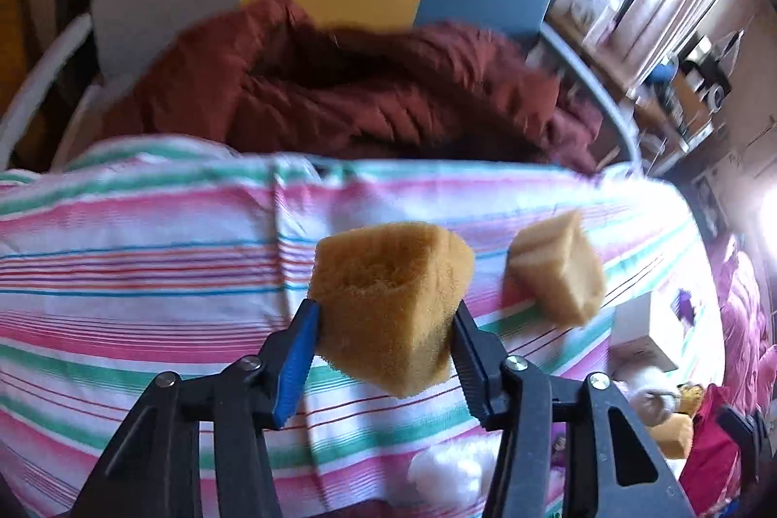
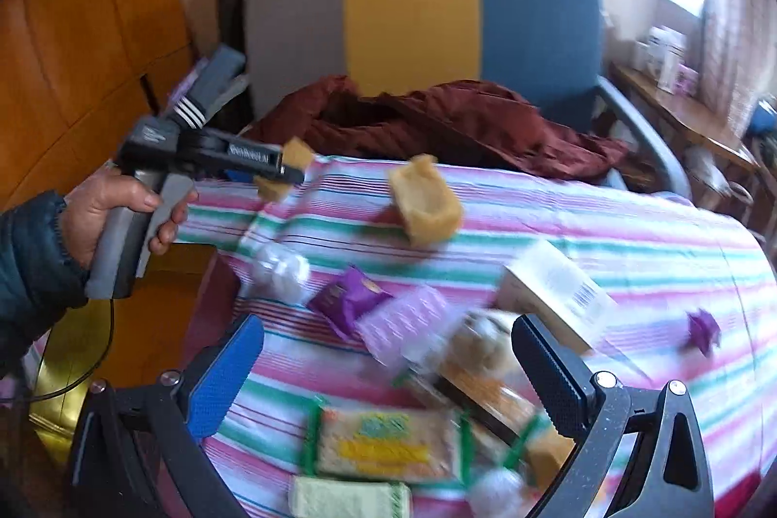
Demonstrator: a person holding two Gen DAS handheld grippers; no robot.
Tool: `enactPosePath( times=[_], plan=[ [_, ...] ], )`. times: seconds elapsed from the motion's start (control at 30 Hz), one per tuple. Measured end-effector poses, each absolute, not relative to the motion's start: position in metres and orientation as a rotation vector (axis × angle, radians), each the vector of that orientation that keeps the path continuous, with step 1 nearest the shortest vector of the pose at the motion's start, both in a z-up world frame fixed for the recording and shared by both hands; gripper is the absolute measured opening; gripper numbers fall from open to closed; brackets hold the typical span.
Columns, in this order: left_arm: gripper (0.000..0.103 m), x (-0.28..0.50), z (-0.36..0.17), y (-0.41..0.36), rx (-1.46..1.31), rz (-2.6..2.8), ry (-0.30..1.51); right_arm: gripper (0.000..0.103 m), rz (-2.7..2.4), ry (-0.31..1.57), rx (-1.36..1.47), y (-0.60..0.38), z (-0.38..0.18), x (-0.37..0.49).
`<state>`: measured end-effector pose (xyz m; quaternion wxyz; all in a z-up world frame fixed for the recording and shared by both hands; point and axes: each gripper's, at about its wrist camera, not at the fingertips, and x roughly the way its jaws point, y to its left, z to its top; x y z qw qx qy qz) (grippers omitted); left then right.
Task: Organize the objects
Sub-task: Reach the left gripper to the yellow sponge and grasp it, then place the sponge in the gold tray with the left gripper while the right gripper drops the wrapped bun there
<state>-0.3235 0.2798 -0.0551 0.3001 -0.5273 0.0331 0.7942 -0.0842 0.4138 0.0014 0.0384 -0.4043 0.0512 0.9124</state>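
My left gripper [image 1: 386,314] is shut on a tan sponge block [image 1: 393,285], with the blue pad on its left side and the black pad on its right, above the striped tablecloth [image 1: 145,251]. A second tan sponge block [image 1: 558,270] lies on the cloth just to the right. In the right wrist view a hand holds the left gripper [image 2: 291,166] at the table's far left edge with the sponge [image 2: 297,153] in it. The other sponge [image 2: 425,200] lies mid-table. My right gripper [image 2: 388,353] stands open over a blurred heap of snack packets [image 2: 383,445], touching none.
A purple packet [image 2: 347,299], a white carton [image 2: 553,290], a white cotton ball [image 2: 281,270] and a small purple wrapper [image 2: 701,328] lie on the cloth. Behind the table a maroon jacket [image 2: 437,120] is heaped on a grey, yellow and blue chair [image 2: 413,18]. A cluttered shelf [image 2: 680,100] stands at right.
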Motion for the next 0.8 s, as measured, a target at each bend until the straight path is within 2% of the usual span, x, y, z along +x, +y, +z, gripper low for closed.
enactPosePath(
  times=[0.1,0.23,0.4,0.6,0.67,0.7,0.73,0.8],
  plan=[
    [0.052,-0.313,-0.028,0.253,-1.326,2.141,0.04,0.097,2.851,0.108,-1.329,0.394,-0.004,-0.113],
    [0.052,-0.297,0.0,0.215,-1.253,2.175,-0.009,0.08,2.878,-0.043,-1.436,0.373,-0.02,-0.154],
    [0.053,-0.264,0.019,0.168,-1.201,2.2,-0.025,0.079,2.905,-0.297,-1.68,0.352,-0.048,-0.187],
    [0.053,-0.225,0.013,0.116,-1.231,2.22,-0.082,0.079,2.861,-0.478,-1.8,0.338,-0.075,-0.216],
    [0.053,-0.21,0.008,0.102,-1.246,2.232,-0.088,0.066,2.837,-0.52,-1.858,0.332,-0.088,-0.223],
    [0.053,-0.202,0.006,0.095,-1.254,2.236,-0.093,0.043,2.812,-0.53,-1.876,0.33,-0.094,-0.225],
    [0.053,-0.194,0.003,0.09,-1.262,2.244,-0.085,0.036,2.819,-0.484,-1.891,0.332,-0.094,-0.227],
    [0.053,-0.18,-0.002,0.081,-1.27,2.278,-0.054,0.03,2.843,-0.418,-1.862,0.333,-0.09,-0.223]
  ],
)
